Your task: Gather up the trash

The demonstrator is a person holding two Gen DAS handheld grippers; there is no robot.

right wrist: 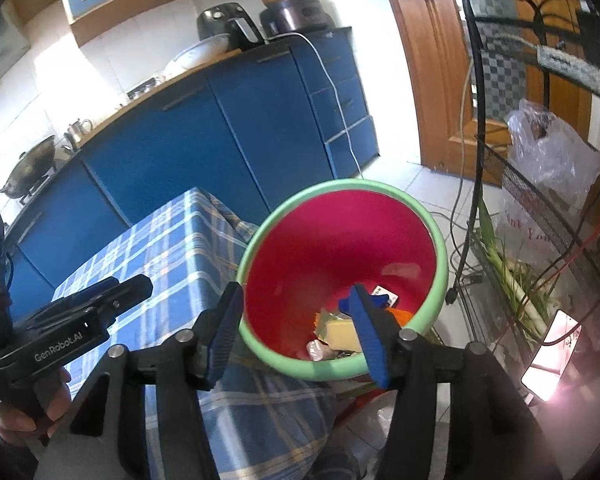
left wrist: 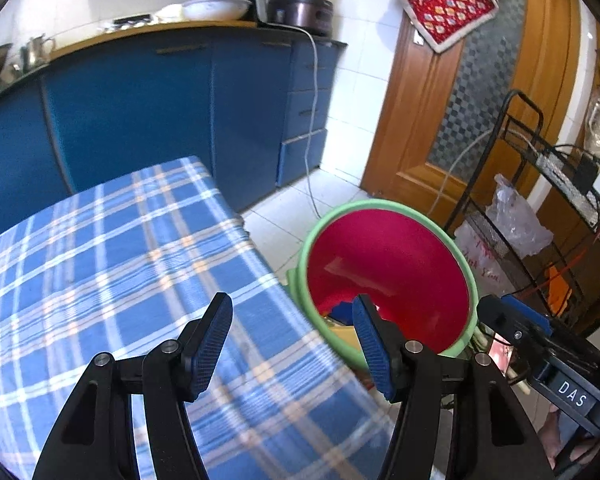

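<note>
both views are brightly lit by daylight. in the right wrist view the white wall tiles [right wrist: 112, 52] at upper left are blown out, and a pink-white flare is spread over the lower right corner around a glowing phone screen [right wrist: 550, 356]. soft glare patches are seen on the red inside of the bucket [left wrist: 388, 256]. straight lines are bent strongly by the fisheye lens, as at the blue cabinets [left wrist: 140, 112], and the frame corners are cut off by black vignetting. slight motion blur is noted on the bucket rim and on the checked tablecloth [left wrist: 100, 264] in the left wrist view.
</note>
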